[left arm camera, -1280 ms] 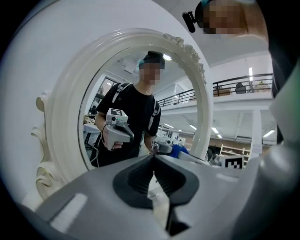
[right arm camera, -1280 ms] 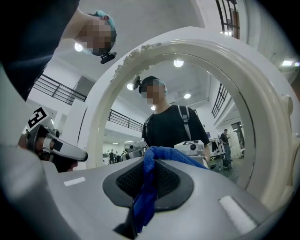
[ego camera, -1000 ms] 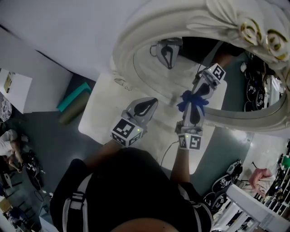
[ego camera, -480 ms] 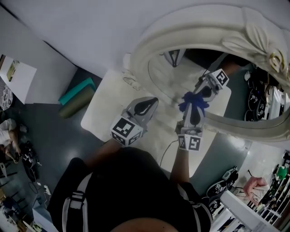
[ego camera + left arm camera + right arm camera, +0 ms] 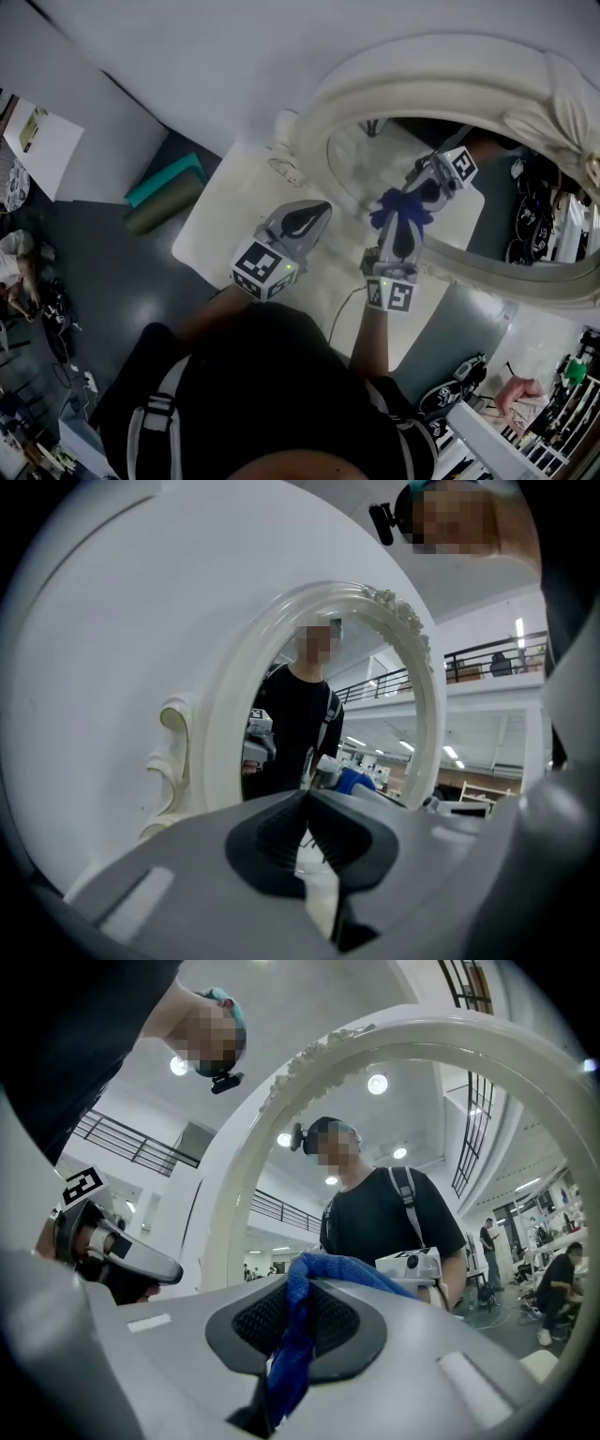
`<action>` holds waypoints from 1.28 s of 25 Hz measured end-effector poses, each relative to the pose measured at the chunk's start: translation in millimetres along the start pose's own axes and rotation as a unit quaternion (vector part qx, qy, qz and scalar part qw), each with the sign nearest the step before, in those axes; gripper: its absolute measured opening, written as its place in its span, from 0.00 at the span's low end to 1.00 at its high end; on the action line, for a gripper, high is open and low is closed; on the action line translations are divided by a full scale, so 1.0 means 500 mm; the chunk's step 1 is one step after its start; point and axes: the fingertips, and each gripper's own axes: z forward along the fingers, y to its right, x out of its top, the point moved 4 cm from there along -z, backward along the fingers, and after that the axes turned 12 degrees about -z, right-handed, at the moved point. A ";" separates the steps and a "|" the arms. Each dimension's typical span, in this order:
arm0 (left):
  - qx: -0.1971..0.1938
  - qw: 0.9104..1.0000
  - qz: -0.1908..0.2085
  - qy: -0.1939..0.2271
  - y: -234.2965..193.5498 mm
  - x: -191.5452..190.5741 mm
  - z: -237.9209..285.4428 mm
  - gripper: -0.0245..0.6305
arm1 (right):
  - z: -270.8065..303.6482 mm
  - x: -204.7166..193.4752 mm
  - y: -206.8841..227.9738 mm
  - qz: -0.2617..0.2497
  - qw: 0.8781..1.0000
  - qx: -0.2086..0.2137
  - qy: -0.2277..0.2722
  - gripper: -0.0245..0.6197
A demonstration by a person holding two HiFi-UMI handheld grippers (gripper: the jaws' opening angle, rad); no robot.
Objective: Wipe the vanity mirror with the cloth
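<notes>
- Blue cloth (image 5: 284, 1365) is bunched up and clamped between the right tongs (image 5: 404, 217), spilling out over their tips.
- In the head view that bunch sits right at the glass of the vanity mirror (image 5: 506, 225), low and to the left of the oval, where the tongs' reflection comes up to meet it.
- Right gripper view confirms it: the ribbed pads are squeezed onto the cloth, and the glass beyond shows a person in a black top.
- Over to the left tongs (image 5: 307, 799): tips pressed together, nothing held between them, only a sliver of pale ground showing lower down between the pads.
- They hover above the white surface (image 5: 234, 216), just beside the mirror's lower left edge and well clear of the cloth.
- Cream carved frame (image 5: 441, 70) curves round the glass, with a scroll ornament (image 5: 172, 761) at its side.
- Mirror stands on the surface against a pale wall.
- Down on the dark floor, left of the surface, lie a teal roll (image 5: 164, 178) and an olive roll (image 5: 167, 206) side by side.
</notes>
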 end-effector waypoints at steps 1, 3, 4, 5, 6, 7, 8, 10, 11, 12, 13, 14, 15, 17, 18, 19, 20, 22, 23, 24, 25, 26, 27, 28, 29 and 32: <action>0.002 1.000 0.000 0.001 0.001 0.002 0.000 0.05 | 0.002 0.002 0.000 -0.001 1.000 0.002 0.001 0.09; 0.005 1.000 0.000 0.004 0.002 0.005 -0.003 0.05 | 0.004 0.006 -0.002 -0.003 1.000 0.005 0.002 0.09; 0.006 1.000 0.000 0.004 0.002 0.006 -0.005 0.05 | 0.005 0.008 -0.003 -0.003 1.000 0.006 0.003 0.10; 0.007 1.000 0.000 0.004 0.002 0.006 -0.007 0.05 | 0.006 0.010 -0.004 -0.003 1.000 0.007 0.003 0.10; 0.007 1.000 0.000 0.004 0.003 0.006 -0.009 0.05 | 0.006 0.011 -0.006 -0.004 1.000 0.008 0.004 0.10; 0.008 1.000 0.001 0.003 0.003 0.006 -0.011 0.05 | 0.006 0.013 -0.007 -0.004 1.000 0.008 0.004 0.09; 0.008 1.000 0.001 0.002 0.003 0.007 -0.014 0.05 | 0.007 0.015 -0.008 -0.005 1.000 0.008 0.005 0.09; 0.010 1.000 0.004 0.001 0.003 0.009 -0.020 0.05 | 0.008 0.020 -0.010 -0.005 1.000 0.007 0.008 0.09; 0.011 1.000 0.004 0.001 0.002 0.010 -0.021 0.05 | 0.010 0.022 -0.011 -0.004 1.000 0.008 0.010 0.09; 0.012 1.000 0.004 0.002 0.002 0.011 -0.022 0.05 | 0.010 0.023 -0.011 -0.002 1.000 0.009 0.011 0.10; 0.013 1.000 0.004 0.003 0.002 0.013 -0.022 0.05 | 0.011 0.024 -0.011 -0.001 1.000 0.010 0.012 0.10; 0.014 1.000 0.003 0.005 0.002 0.015 -0.023 0.05 | 0.011 0.025 -0.012 0.000 1.000 0.012 0.013 0.10; 0.014 1.000 0.002 0.006 0.002 0.018 -0.025 0.05 | 0.013 0.027 -0.016 -0.001 1.000 0.015 0.013 0.10; 0.015 1.000 0.002 0.007 -0.002 0.024 -0.031 0.05 | 0.024 0.030 -0.035 -0.008 0.999 0.033 0.011 0.10; 0.016 1.000 0.003 0.008 -0.003 0.026 -0.033 0.05 | 0.033 0.030 -0.045 -0.013 0.999 0.044 0.010 0.10; 0.017 1.000 0.004 0.008 -0.004 0.028 -0.034 0.05 | 0.041 0.030 -0.055 -0.017 0.998 0.053 0.011 0.10; 0.019 1.000 0.004 0.009 -0.007 0.030 -0.035 0.05 | 0.050 0.031 -0.065 -0.019 0.998 0.060 0.012 0.10; 0.021 1.000 0.004 0.012 -0.014 0.038 -0.044 0.05 | 0.063 0.031 -0.084 -0.017 0.998 0.063 0.009 0.10; 0.023 1.000 0.004 0.013 -0.016 0.042 -0.048 0.05 | 0.066 0.033 -0.088 -0.015 0.998 0.060 0.010 0.09; 0.025 1.000 0.004 0.014 -0.017 0.045 -0.051 0.05 | 0.066 0.036 -0.087 -0.011 0.998 0.058 0.014 0.09; 0.027 1.000 0.003 0.014 -0.020 0.047 -0.051 0.05 | 0.067 0.037 -0.085 -0.007 0.998 0.056 0.019 0.09; 0.029 0.999 0.002 0.013 -0.029 0.048 -0.053 0.05 | 0.070 0.035 -0.088 -0.003 0.998 0.056 0.020 0.10; 0.031 0.999 0.000 0.012 -0.048 0.051 -0.059 0.05 | 0.080 0.030 -0.100 0.000 0.998 0.056 0.020 0.09; 0.033 0.999 -0.003 0.010 -0.074 0.055 -0.069 0.05 | 0.095 0.025 -0.121 0.001 0.998 0.057 0.020 0.09; 0.035 0.999 -0.005 0.009 -0.100 0.058 -0.082 0.05 | 0.110 0.020 -0.144 0.002 0.998 0.057 0.020 0.09; 0.038 0.999 -0.007 0.006 -0.131 0.062 -0.105 0.05 | 0.131 0.020 -0.178 -0.004 0.998 0.060 0.022 0.10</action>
